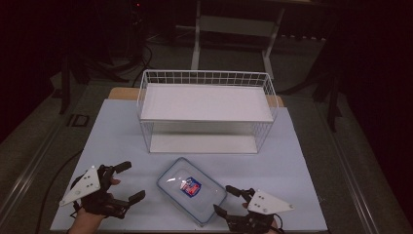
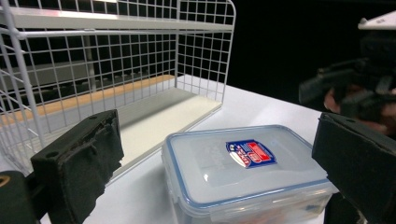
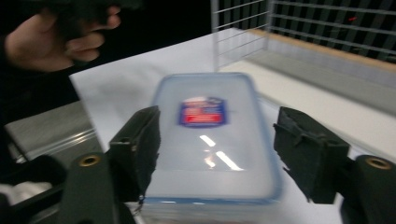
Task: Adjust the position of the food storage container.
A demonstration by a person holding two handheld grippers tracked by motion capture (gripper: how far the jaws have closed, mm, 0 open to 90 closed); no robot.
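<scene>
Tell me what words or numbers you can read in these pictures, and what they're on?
Sticker on the lid of the clear plastic box: red, white and blue with some lettering, too small and blurred to read.
No other words, numbers or signs can be read, not on the white wire shelf either.

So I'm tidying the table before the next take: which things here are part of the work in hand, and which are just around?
In the job:
- clear lidded container, between the jaws of the right gripper, pads apparently not yet touching
- left gripper, open beside it

Just around:
- white wire shelf rack, standing behind on the table
</scene>
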